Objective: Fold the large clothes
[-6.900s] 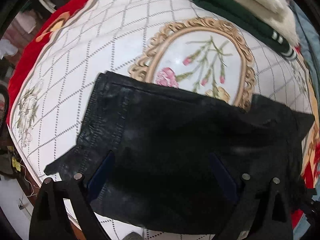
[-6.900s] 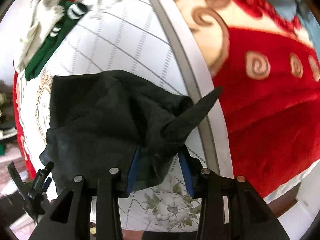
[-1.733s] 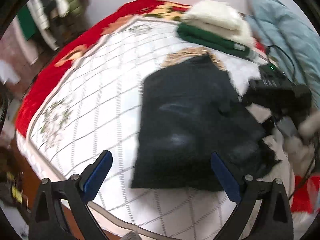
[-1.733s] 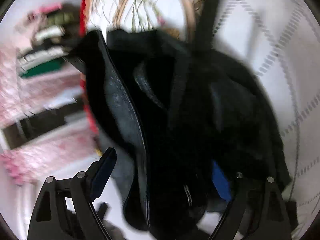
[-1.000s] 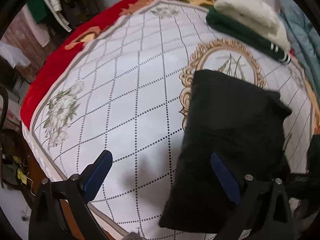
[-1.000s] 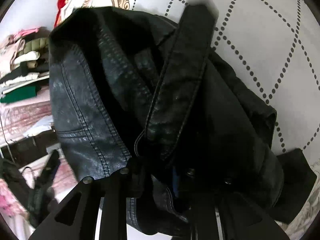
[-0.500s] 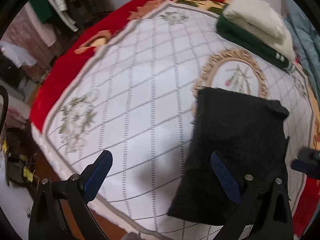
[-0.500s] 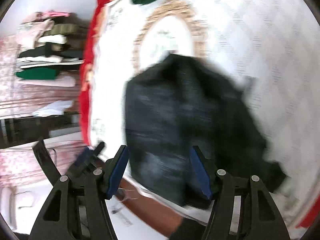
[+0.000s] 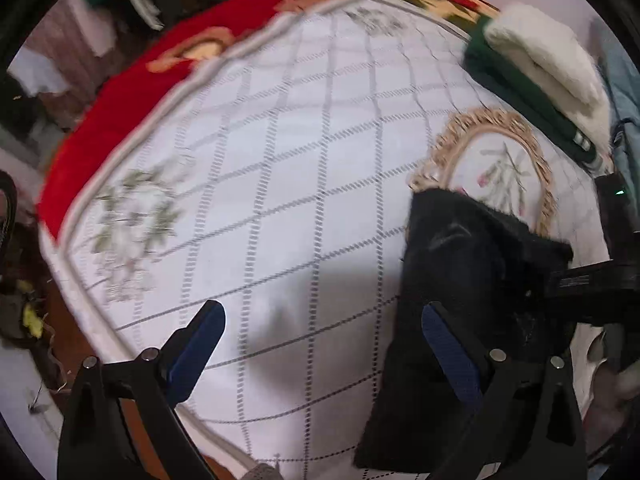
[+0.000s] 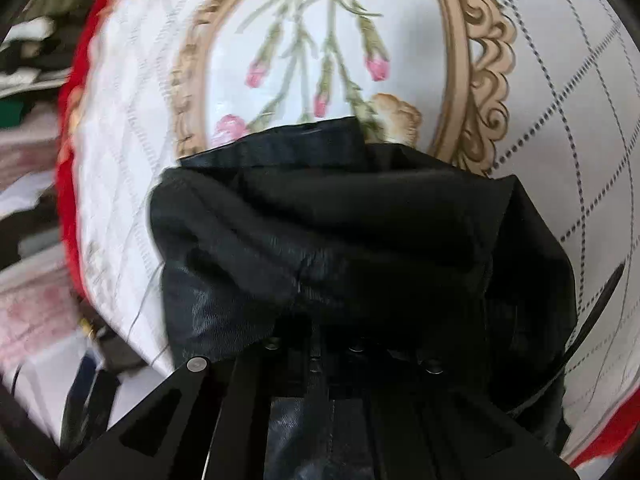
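Ahead of my right gripper (image 10: 316, 354), a folded black leather jacket (image 10: 340, 240) is lying on the bed's white quilted cover (image 10: 580, 128), its far edge covering the lower part of a gold-framed flower medallion (image 10: 456, 60). My right fingers have just been closing and are now clenching tight on a fold of the jacket's near edge, the dark leather bunching around them. Between my left fingers (image 9: 200, 336) only bare cover (image 9: 304, 184) is showing; the left gripper (image 9: 320, 340) is hanging released, its blue pads spread wide and touching nothing. Seen from there, the jacket (image 9: 460, 280) is sitting to the right, just behind the right-hand pad. Beyond it, well apart, a white fleece (image 9: 548, 60) is resting on a folded green garment (image 9: 516, 88).
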